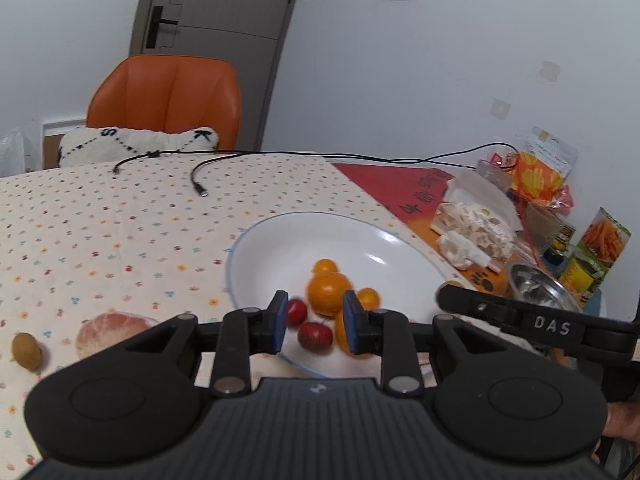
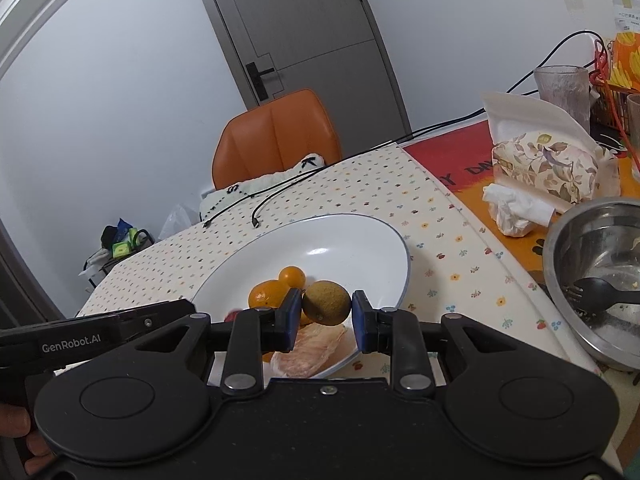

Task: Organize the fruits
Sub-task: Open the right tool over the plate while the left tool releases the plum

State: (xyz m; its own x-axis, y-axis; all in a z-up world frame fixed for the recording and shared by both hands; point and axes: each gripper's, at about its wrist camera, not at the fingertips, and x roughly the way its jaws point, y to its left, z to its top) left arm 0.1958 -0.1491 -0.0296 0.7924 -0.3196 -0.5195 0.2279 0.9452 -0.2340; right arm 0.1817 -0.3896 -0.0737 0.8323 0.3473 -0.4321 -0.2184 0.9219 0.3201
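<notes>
**Brown fruit held over the plate**

Clamped between the right fingers [image 2: 290, 308]: a round brown fruit [image 2: 326, 303], pinched across its widest part with a pad on each side, hanging above the near part of the white plate [image 2: 400, 240]. Looks firm, light and matt-skinned rather than slick. Probably bruises under a hard squeeze, so grip just tight enough to hold. Best taken across the middle as here, not near an end, where a round shape would likely squirt free. Likely to roll once let go, so better lowered close to the plate before opening.

Directly below, at the plate's near edge: a peeled pink segment [image 2: 312, 350], soft and wet-looking, not something to drop onto. Further in: an orange [image 2: 264, 294] and a smaller one [image 2: 292, 276] behind it.

Left fingers [image 1: 280, 316] parted and holding nothing, poised over the plate's near rim [image 1: 248, 236]. Through the gap between them, lying in the plate: the orange [image 1: 328, 294] and two small red fruits [image 1: 315, 336], glossy and probably slippery and thin-skinned.

Out on the dotted counter [image 1: 120, 220], well left of the plate: a second brown fruit [image 1: 27, 351] and, near it, a pale pink peeled lump [image 1: 116, 332]. Both apparently still to be gathered. For the lump, a wide, gentle hold; looks soft and likely to tear.

At the far right: a steel bowl [image 2: 560, 248] with a black fork [image 2: 600, 298] in it.
</notes>
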